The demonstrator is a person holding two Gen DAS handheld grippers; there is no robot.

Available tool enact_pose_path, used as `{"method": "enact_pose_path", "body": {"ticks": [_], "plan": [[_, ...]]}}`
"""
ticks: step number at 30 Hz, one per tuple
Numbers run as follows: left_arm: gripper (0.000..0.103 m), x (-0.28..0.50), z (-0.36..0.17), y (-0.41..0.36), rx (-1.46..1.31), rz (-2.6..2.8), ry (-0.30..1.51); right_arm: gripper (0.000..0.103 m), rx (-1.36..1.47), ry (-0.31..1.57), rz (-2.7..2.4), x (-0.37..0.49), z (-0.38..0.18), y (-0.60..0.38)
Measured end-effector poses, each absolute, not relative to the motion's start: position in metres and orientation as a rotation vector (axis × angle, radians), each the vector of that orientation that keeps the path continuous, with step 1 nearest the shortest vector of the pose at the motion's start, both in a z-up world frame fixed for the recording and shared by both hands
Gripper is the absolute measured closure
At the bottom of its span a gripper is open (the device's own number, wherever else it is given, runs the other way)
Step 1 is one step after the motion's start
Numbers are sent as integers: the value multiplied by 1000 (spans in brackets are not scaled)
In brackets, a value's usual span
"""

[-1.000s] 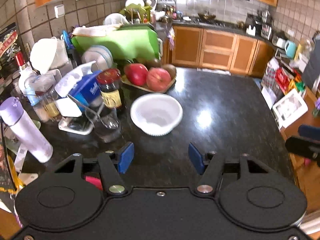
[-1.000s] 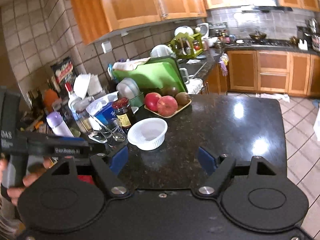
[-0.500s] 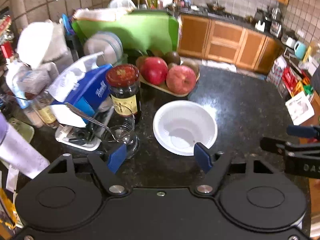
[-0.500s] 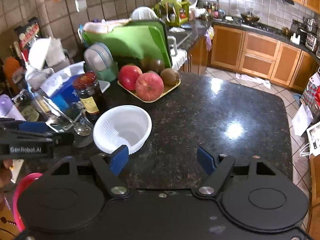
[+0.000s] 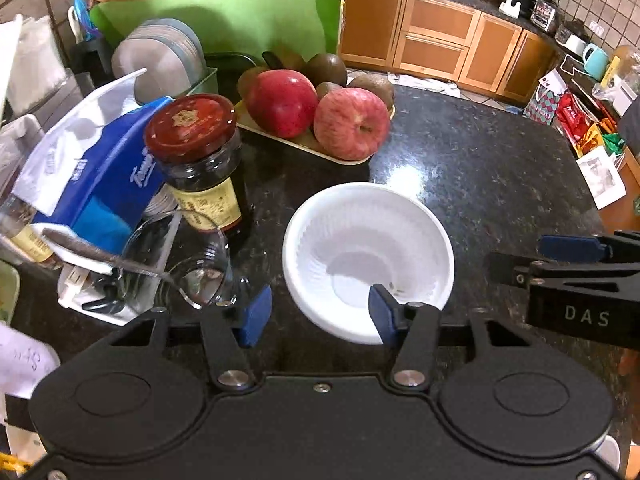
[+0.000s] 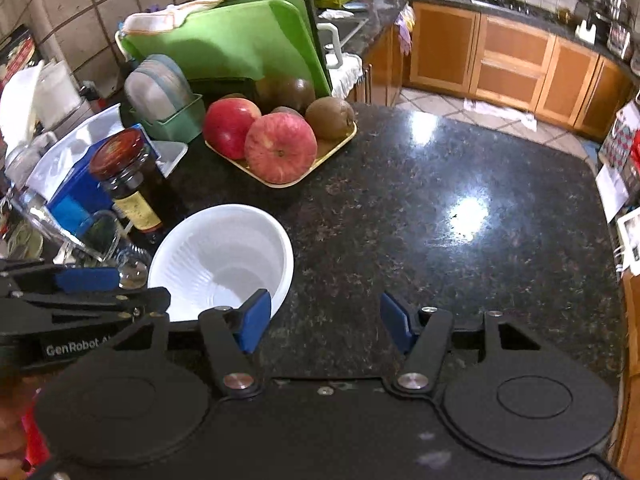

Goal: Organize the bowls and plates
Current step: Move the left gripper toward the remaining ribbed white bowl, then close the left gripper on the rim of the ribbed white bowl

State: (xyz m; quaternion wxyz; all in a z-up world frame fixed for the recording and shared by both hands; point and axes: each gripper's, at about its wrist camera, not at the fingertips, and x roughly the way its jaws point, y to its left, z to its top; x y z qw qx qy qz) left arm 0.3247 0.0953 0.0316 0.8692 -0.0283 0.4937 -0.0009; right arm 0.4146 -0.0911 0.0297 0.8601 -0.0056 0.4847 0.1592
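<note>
Closer now, the left gripper (image 5: 316,314) gapes wide and empty over the white bowl (image 5: 368,260), centre frame. Jar (image 5: 200,160) and glass (image 5: 180,264) crowd its left. The right gripper (image 6: 326,322) is wide open, holding nothing.

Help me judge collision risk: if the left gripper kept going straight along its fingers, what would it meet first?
Most likely the white ribbed plastic bowl: the open left gripper has its right finger already over the near rim. The clear drinking glass sits just left of that line; depth is uncertain.
</note>
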Motion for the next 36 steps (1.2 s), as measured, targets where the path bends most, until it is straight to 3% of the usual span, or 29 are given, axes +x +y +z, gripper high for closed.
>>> {"method": "enact_pose_path", "body": {"ticks": [8, 13, 22, 32, 36], "plan": [[45, 343, 23, 94, -44, 14, 1051, 39, -1, 1047, 374, 436, 16, -83], [45, 352, 13, 95, -31, 27, 1077, 47, -2, 1077, 398, 444, 6, -78], [53, 359, 6, 94, -21, 20, 1099, 56, -10, 1093, 404, 447, -2, -73], [61, 370, -2, 95, 1, 26, 1108, 59, 26, 1105, 400, 453, -5, -79], [69, 370, -4, 93, 11, 16, 1107, 76, 35, 1131, 423, 452, -8, -78]]}}
